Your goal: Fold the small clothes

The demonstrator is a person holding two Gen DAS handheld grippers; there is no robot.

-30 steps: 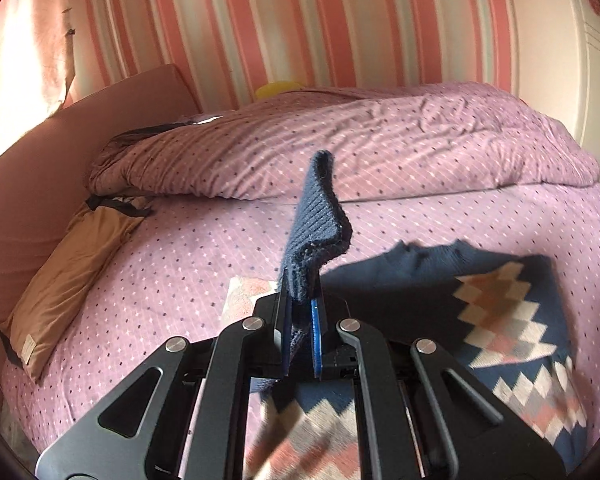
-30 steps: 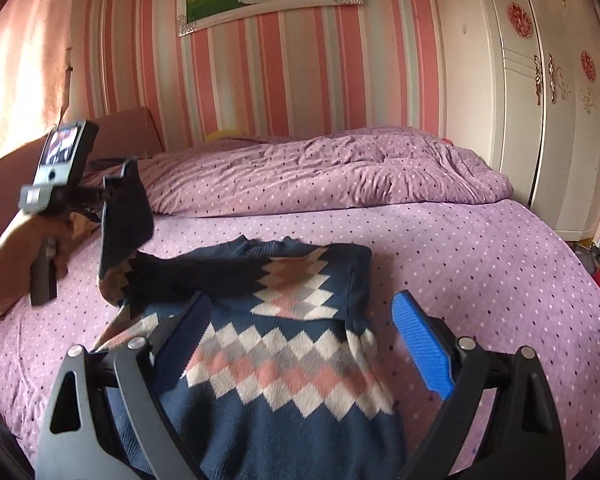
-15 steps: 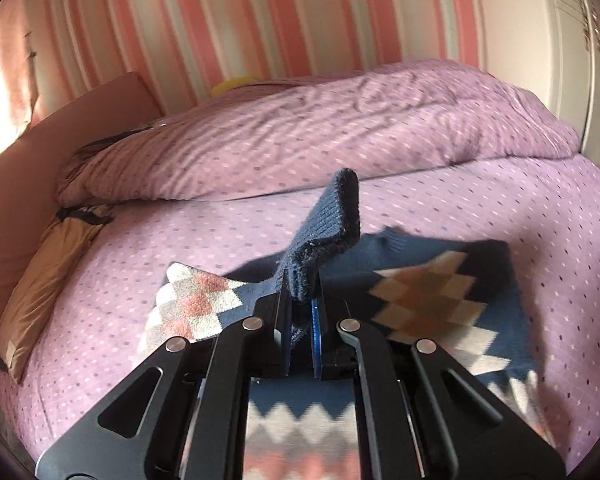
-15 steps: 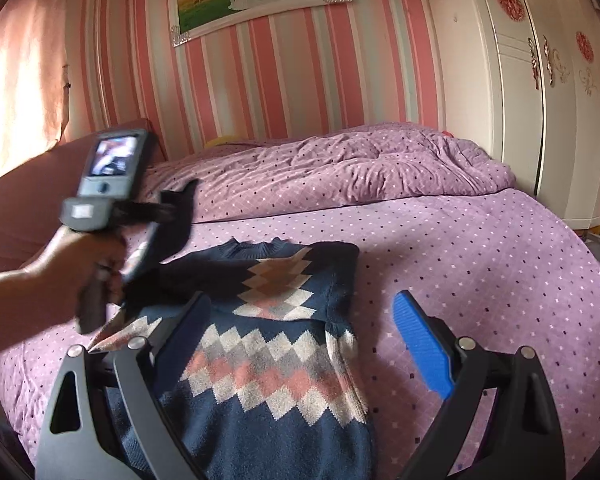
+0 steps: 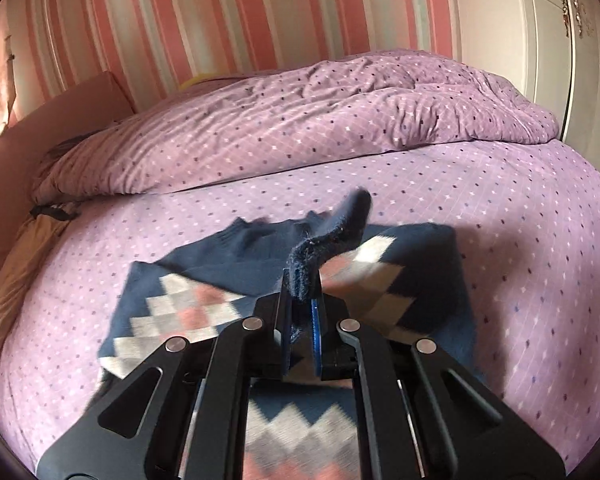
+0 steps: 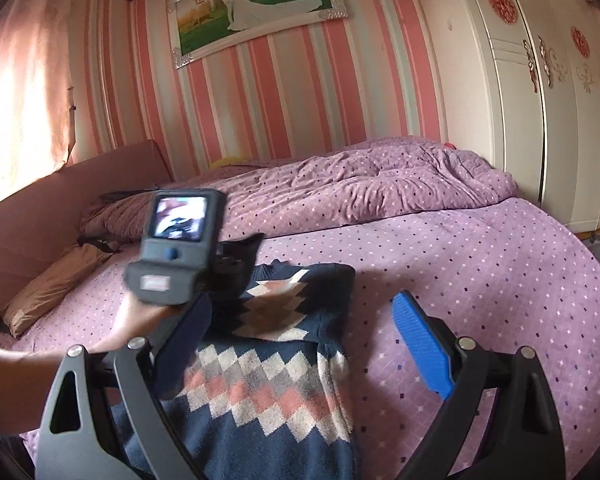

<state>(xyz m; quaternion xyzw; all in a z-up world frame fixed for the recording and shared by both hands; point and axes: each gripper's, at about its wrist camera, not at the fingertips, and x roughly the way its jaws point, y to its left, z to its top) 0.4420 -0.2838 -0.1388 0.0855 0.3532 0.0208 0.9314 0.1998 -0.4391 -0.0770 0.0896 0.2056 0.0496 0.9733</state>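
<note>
A navy sweater [image 6: 268,376] with a pink, white and grey diamond pattern lies flat on the purple dotted bed; it also shows in the left wrist view [image 5: 204,296]. My left gripper [image 5: 302,320] is shut on the navy sleeve cuff [image 5: 332,236] and holds it above the sweater's chest. In the right wrist view the left gripper's body [image 6: 176,248] hovers over the sweater's upper left part. My right gripper [image 6: 300,344] is open and empty, above the sweater's lower half.
A rumpled purple duvet [image 6: 360,188] lies across the head of the bed. A tan pillow [image 6: 56,284] sits at the left by the brown headboard [image 6: 60,196]. A white wardrobe [image 6: 548,80] stands at the right.
My left gripper has carried the sleeve cuff rightward from beside the sweater to over its chest. The right gripper stays open and has tilted up slightly.
</note>
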